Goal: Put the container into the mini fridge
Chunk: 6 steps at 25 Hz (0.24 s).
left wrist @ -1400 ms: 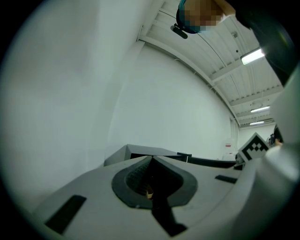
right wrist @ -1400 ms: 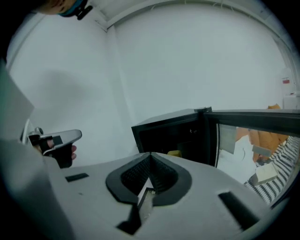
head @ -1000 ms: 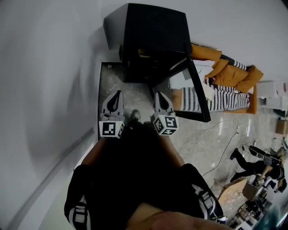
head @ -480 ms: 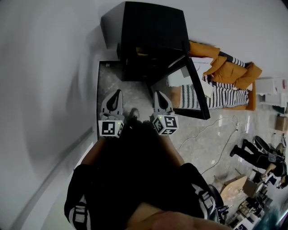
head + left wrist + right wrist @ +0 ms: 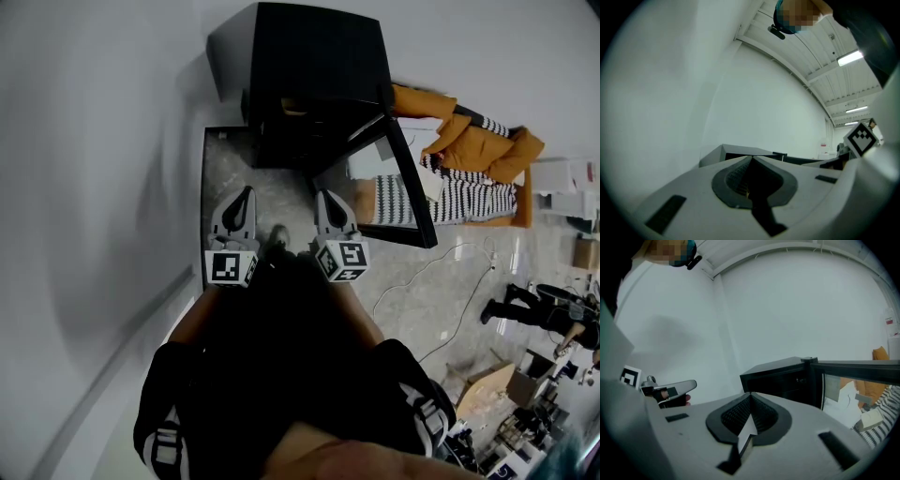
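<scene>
**Item 1, mini fridge** (image 5: pixel 319 56): black and box-shaped, standing against the white wall (image 5: pixel 94 141). Its opening faces the person.

**Item 2, door** (image 5: pixel 408 187): glass-fronted and swung wide to the right. Its free edge reaches out level with the grippers.

**Item 3, left gripper** (image 5: pixel 246 192): the jaws are pressed together with nothing between them. It is held level and points toward the fridge's left side.

**Item 4, right gripper** (image 5: pixel 324 195): the jaws are likewise closed and empty. It lies parallel to the left one and just left of the open door's lower edge.

**Item 5, container**: neither claw holds it. A small tan object (image 5: pixel 293 107) sits at the top of the fridge's opening, but whether this is the container cannot be told.

**Item 6, floor** (image 5: pixel 281 202): pale and marbled, bare between the 2 gripper tips and the fridge's front. A dark strip (image 5: pixel 203 206) bounds it on the left, near the wall.

**Item 7, surroundings right of the door:**
- An orange sofa (image 5: pixel 478 145).
- A striped cushion (image 5: pixel 478 202).
- A thin cable (image 5: pixel 422 281) trailing over open floor, well apart from the grippers.
</scene>
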Available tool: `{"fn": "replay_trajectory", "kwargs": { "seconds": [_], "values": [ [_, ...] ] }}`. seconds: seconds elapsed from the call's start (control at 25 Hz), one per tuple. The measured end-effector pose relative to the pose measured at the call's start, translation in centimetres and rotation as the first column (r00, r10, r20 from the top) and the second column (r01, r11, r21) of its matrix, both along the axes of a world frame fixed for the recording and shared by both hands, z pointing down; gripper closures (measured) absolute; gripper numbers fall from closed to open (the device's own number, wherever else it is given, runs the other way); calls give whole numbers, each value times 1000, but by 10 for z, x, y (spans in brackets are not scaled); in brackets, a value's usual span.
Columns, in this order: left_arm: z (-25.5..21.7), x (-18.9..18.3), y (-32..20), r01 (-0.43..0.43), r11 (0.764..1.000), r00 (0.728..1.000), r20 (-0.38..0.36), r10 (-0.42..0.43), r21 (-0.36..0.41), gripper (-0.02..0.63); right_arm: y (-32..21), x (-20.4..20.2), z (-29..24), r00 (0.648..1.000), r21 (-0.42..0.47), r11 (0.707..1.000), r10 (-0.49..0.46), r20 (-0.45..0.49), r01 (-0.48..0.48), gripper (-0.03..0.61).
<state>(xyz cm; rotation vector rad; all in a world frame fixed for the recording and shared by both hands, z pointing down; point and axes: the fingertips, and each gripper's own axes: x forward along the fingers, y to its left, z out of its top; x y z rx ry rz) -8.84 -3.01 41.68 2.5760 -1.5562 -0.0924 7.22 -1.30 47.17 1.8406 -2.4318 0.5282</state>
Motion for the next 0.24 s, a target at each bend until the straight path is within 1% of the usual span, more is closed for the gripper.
{"fn": "replay_trajectory", "kwargs": {
  "seconds": [0.24],
  "values": [
    [-1, -1, 0, -1, 1000, 1000, 1, 1, 2, 609, 0, -2, -2, 1000, 0, 1000, -2, 2, 2, 578]
  ]
}}
